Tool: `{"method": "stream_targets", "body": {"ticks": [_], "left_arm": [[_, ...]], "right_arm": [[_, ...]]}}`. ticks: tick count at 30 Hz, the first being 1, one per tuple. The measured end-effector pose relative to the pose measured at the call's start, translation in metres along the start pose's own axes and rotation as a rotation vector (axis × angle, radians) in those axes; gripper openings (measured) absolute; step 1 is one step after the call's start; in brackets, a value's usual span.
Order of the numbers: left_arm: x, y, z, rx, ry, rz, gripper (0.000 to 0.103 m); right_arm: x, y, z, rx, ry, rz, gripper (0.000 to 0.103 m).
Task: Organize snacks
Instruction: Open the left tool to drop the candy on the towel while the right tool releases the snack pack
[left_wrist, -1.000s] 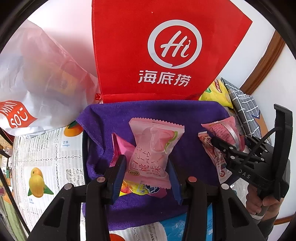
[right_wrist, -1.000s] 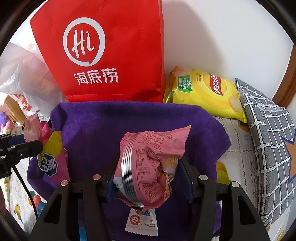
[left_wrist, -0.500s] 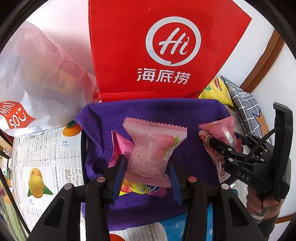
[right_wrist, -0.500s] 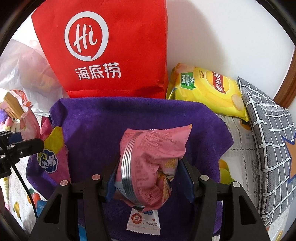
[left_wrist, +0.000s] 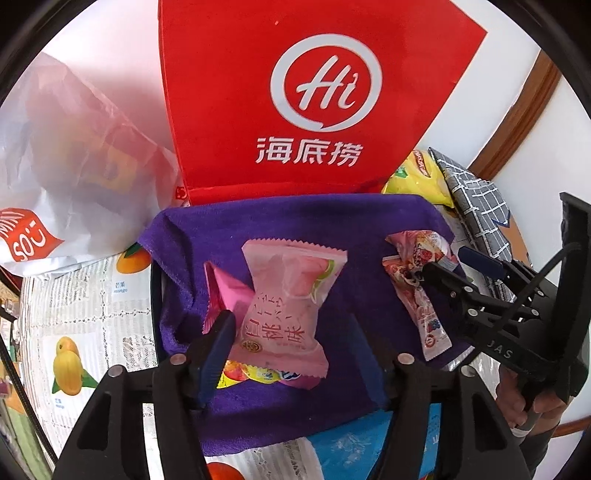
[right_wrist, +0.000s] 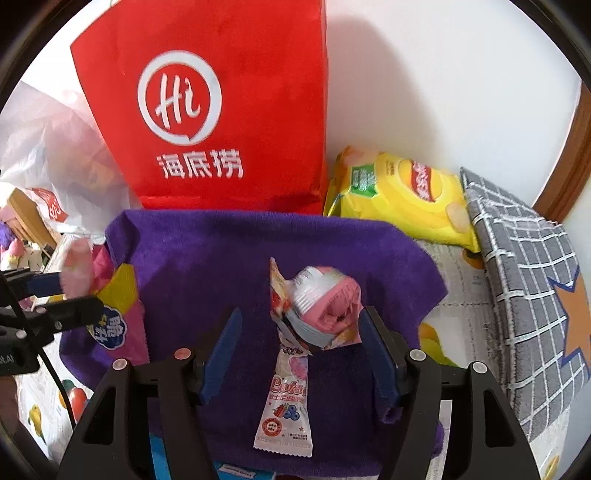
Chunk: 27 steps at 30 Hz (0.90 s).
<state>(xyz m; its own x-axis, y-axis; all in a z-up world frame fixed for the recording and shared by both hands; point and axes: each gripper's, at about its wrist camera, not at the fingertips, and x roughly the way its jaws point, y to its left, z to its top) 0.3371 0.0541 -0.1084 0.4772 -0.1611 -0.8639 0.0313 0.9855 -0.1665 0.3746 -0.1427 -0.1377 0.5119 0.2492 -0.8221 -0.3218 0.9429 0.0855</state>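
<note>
Left gripper (left_wrist: 291, 328): jaws opening, pale pink packet (left_wrist: 286, 314) lying loose between them on the purple towel (left_wrist: 295, 221).
Right gripper (right_wrist: 299, 350): jaws opening around a crumpled pink packet (right_wrist: 321, 306), pads clear.
Behind: red bag (right_wrist: 221, 110), yellow chip bag (right_wrist: 402, 195).
Right: checked cushion (right_wrist: 524, 280).

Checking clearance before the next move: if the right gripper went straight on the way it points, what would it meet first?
Probably the crumpled pink snack packet lying between the opening jaws of the right gripper, then the purple towel beneath it. Depth is hard to judge here.
</note>
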Motion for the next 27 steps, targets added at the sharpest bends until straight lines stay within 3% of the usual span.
{"method": "stream_targets", "body": {"ticks": [12, 27], "left_arm": [[-0.032, -0.014, -0.003, 0.047, -0.062, -0.039, 0.075], [-0.084, -0.037, -0.023, 0.078, -0.166, -0.029, 0.075]], "right_arm": [[-0.042, -0.007, -0.013, 0.051, -0.033, -0.004, 0.072], [-0.117, -0.030, -0.058, 0.123, -0.096, -0.056, 0.078]]}}
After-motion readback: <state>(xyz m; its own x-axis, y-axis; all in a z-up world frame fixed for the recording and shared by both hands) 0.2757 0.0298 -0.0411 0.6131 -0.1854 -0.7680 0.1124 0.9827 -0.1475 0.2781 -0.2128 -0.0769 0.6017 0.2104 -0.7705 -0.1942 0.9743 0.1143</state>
